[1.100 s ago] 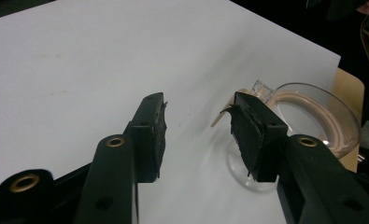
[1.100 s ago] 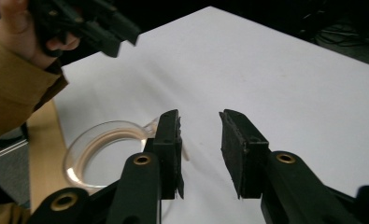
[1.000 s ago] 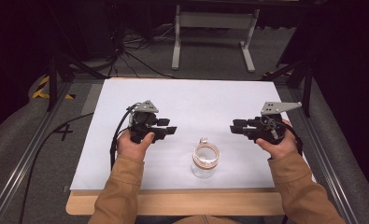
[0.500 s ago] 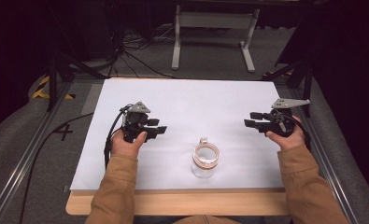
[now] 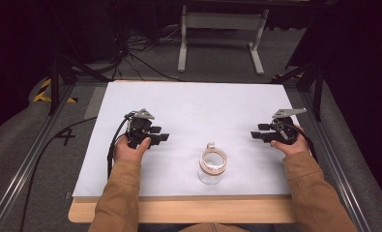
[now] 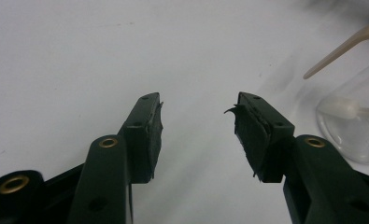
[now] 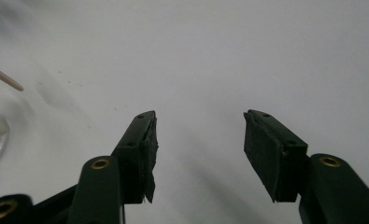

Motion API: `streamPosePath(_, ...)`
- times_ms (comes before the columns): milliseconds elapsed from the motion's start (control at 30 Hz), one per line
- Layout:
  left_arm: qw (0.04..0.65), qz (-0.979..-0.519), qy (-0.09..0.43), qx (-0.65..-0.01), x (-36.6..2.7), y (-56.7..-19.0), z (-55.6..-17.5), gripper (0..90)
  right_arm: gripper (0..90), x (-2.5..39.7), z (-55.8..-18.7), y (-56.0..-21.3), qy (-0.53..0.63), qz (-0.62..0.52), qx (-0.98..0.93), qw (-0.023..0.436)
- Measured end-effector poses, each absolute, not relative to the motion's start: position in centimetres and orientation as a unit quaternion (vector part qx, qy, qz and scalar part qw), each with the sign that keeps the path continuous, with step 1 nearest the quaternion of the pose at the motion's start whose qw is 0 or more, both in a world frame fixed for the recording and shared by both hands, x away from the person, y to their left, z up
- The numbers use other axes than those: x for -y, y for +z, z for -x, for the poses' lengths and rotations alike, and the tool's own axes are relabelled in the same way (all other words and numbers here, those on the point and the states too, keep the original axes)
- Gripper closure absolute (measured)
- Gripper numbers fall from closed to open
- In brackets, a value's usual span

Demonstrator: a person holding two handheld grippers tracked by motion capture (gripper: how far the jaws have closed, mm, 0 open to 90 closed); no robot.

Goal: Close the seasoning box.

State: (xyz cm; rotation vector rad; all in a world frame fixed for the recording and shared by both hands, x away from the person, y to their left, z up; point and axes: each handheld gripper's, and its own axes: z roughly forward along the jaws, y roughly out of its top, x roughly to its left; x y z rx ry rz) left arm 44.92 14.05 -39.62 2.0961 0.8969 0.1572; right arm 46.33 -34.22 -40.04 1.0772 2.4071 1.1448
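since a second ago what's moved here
Both grippers drew apart from the jar: the left gripper slid outward to the left, the right gripper outward to the right. Both are open and empty. The jar stayed put on the white sheet.

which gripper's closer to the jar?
Left. The left gripper sits just up-left of the jar; the right gripper is slightly farther, up-right. Both open, empty.
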Motion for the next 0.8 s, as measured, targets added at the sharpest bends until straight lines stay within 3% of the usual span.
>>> streamPosePath(400, 0.407, -0.838, 0.053, -0.361, -13.9, -40.2, -45.1, 51.0, 44.9, 33.3, -46.8, -42.8, 0.379, -0.362, -0.842, 0.132)
streamPosePath(800, 0.409, -0.838, 0.057, -0.357, -13.9, -40.1, -45.2, 50.5, 43.6, 33.0, -46.7, -42.8, 0.378, -0.360, -0.843, 0.130)
